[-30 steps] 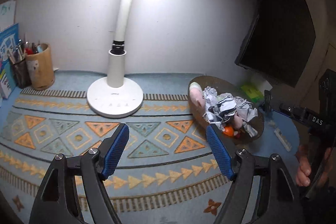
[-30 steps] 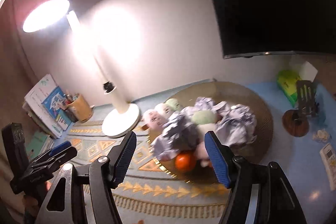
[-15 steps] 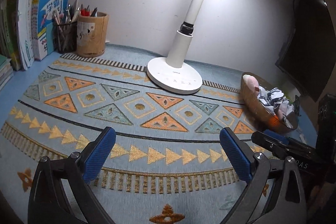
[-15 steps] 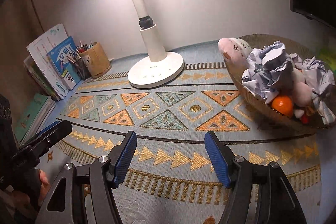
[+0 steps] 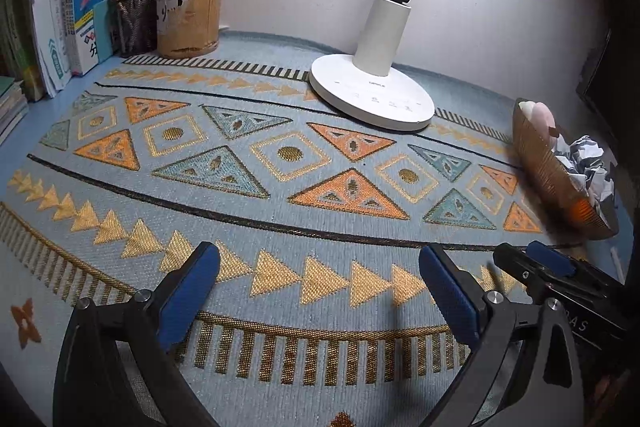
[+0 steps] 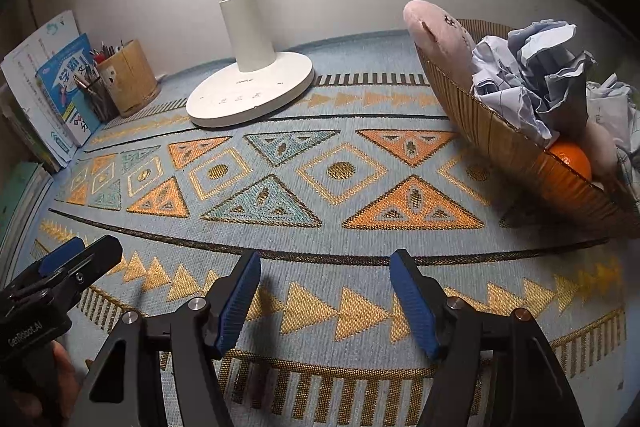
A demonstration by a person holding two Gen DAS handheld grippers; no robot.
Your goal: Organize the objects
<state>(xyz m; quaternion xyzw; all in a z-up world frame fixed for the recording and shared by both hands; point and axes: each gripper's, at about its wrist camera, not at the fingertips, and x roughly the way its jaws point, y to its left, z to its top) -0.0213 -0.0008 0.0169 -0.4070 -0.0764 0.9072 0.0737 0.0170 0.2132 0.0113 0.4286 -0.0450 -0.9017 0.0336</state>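
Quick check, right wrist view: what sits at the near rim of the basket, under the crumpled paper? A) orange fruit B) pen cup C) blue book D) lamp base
A: an orange fruit shows just above the basket rim, below the crumpled paper.

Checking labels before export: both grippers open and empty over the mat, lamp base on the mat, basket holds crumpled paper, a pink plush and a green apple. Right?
One error: the fruit is an orange, not a green apple; the right wrist view shows it. The rest holds: left gripper and right gripper open and empty over the mat, lamp base on it, basket with crumpled paper and pink plush.
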